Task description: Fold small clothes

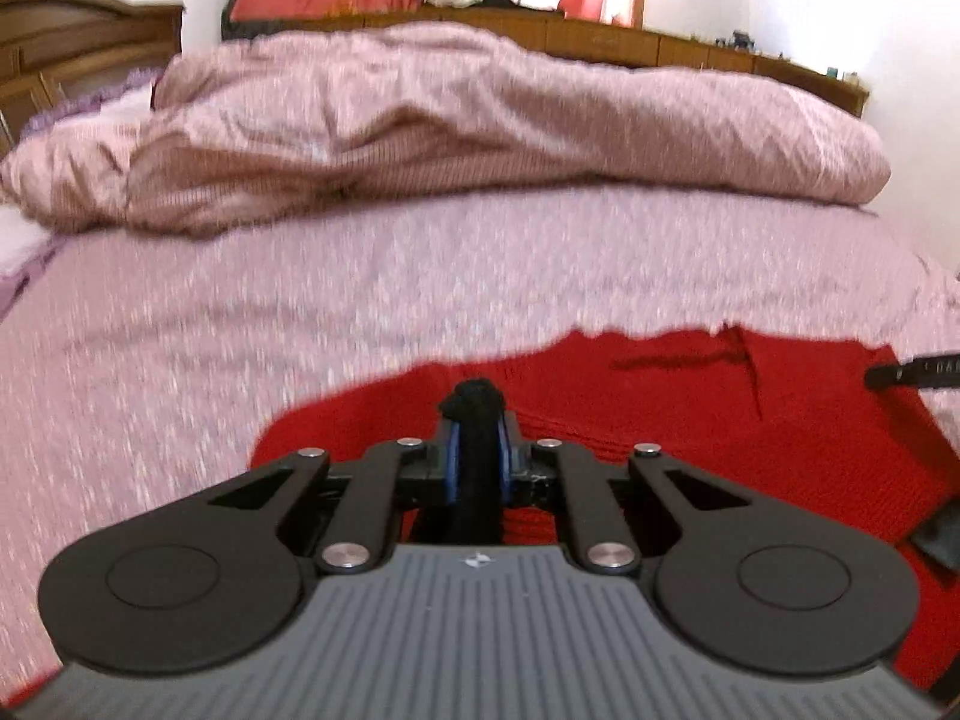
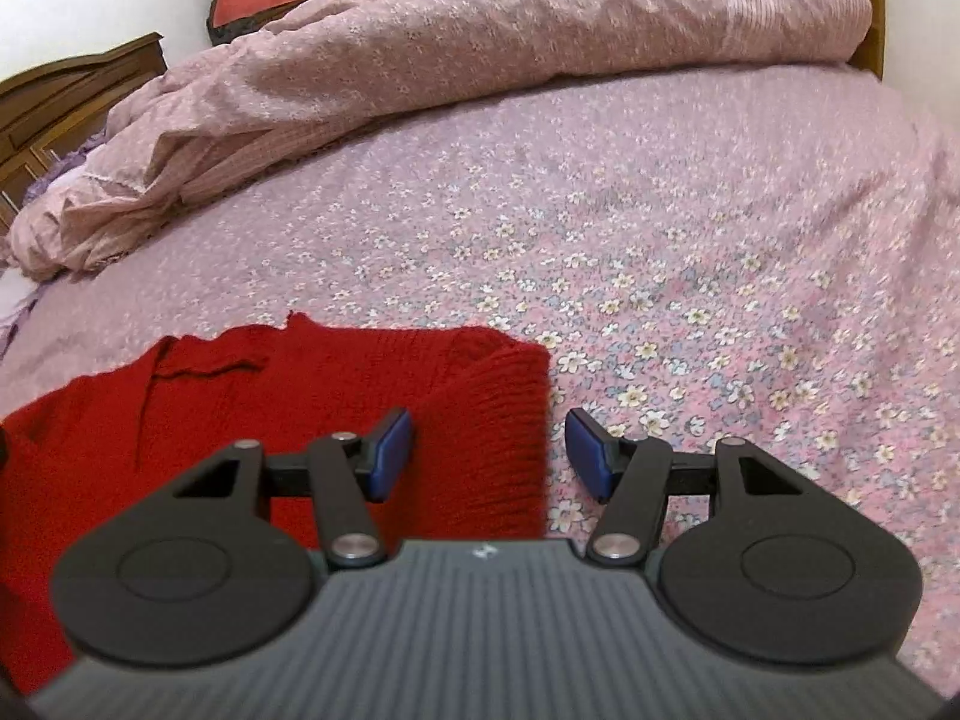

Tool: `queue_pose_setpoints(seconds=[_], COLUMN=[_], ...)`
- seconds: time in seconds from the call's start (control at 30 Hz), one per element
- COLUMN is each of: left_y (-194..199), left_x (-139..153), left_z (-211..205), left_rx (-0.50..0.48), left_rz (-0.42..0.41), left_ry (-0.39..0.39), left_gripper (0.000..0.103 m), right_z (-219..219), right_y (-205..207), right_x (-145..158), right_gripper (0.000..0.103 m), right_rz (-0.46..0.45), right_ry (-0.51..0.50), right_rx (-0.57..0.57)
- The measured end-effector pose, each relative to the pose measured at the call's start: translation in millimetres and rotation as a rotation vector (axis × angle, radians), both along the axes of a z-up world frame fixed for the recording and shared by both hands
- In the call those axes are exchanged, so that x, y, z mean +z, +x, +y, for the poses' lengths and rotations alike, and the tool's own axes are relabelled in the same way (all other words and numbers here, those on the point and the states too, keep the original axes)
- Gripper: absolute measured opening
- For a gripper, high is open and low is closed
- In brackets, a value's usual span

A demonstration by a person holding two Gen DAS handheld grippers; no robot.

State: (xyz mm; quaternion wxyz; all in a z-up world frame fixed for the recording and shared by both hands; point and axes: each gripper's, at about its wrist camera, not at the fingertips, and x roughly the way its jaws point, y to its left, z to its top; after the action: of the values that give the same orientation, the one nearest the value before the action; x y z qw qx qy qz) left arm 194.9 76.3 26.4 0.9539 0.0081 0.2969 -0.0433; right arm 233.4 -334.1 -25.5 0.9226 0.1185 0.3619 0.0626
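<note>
**Right gripper lined up on the sweater's ribbed edge**

Your left gripper [image 1: 477, 456] is clamped on a dark fabric strip [image 1: 474, 420] above the red knit sweater [image 2: 300, 396]. Your right gripper [image 2: 489, 450] gapes wide, straddling the sweater's ribbed right edge; that edge runs away from you on the floral bedsheet [image 2: 690, 240].

Black linkage tongs [image 2: 489, 450], blue pads [image 2: 393, 450], silver rivets.
</note>
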Motion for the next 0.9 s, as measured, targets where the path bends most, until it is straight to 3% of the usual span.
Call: queue_pose_setpoints(seconds=[0.07, 0.17, 0.3, 0.43, 0.57, 0.9], left_y=[7, 22, 49, 74, 81, 55], left_x=[5, 6, -6, -35, -52, -28], left_z=[0, 2, 6, 10, 9, 7], left_rx=[0.009, 0.026, 0.053, 0.059, 0.054, 0.049], left_rz=[-0.011, -0.014, 0.022, 0.110, 0.129, 0.104], left_ry=[0.007, 0.015, 0.028, 0.034, 0.072, 0.111], left_gripper=[0.014, 0.014, 0.014, 0.015, 0.016, 0.029], right_z=[0, 5, 17, 21, 19, 21], right_y=[0, -10, -18, -9, -5, -18], right_x=[-1, 4, 9, -4, -10, 9], right_gripper=[0.060, 0.017, 0.016, 0.016, 0.018, 0.033], right_rz=[-0.002, -0.093, -0.176, -0.144, -0.126, -0.117], right_ry=[0.020, -0.008, -0.112, -0.156, -0.155, -0.159], right_rx=[-0.001, -0.013, -0.038, -0.050, -0.060, -0.069])
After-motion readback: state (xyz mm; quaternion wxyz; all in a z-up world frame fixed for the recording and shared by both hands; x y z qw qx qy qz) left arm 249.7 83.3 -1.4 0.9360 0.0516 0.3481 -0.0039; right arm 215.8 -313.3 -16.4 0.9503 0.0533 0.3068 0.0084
